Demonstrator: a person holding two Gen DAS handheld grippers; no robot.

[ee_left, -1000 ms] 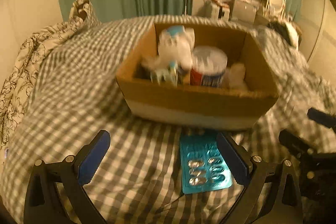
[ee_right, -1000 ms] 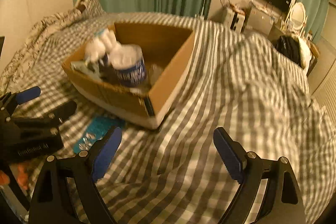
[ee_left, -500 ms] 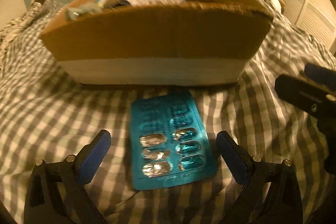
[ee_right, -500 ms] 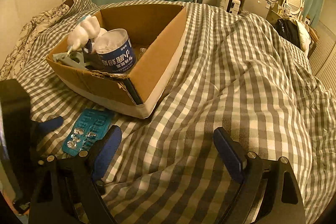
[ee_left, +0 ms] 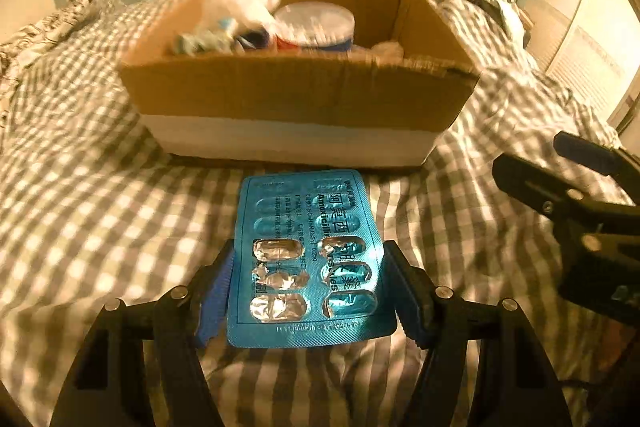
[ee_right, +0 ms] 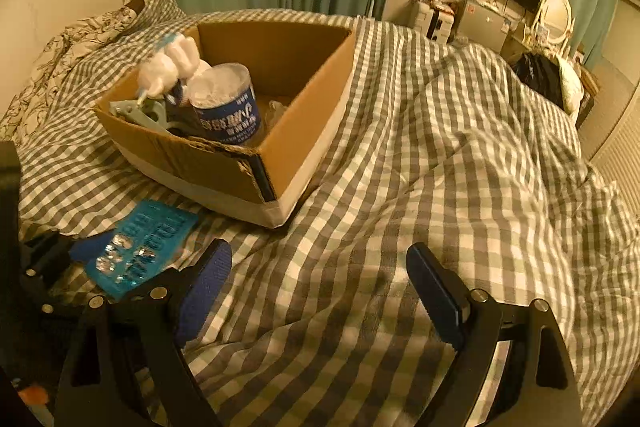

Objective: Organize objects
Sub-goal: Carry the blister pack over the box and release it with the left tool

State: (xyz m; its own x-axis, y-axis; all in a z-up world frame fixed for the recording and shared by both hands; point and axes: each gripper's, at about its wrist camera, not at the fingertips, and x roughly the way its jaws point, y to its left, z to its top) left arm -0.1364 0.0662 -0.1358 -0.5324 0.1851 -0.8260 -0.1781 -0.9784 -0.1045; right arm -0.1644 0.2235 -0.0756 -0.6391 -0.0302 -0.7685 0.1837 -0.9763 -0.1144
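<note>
The left gripper [ee_left: 308, 291] is clamped on the side edges of the blue pill sheet [ee_left: 308, 259], which sits on the checked blanket [ee_right: 420, 187] just in front of the cardboard box [ee_left: 296, 95]. The right gripper [ee_right: 320, 291] hangs spread apart over bare blanket. The box holds a blue can [ee_right: 226, 107], white bags [ee_right: 172, 63] and other blurred, hard-to-identify items.

Dim amber light; fisheye-warped edges; box contents [ee_left: 256, 15] motion-blurred; foil glare.

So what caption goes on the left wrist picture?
Left gripper shut on the pill pack, just in front of the box.
</note>
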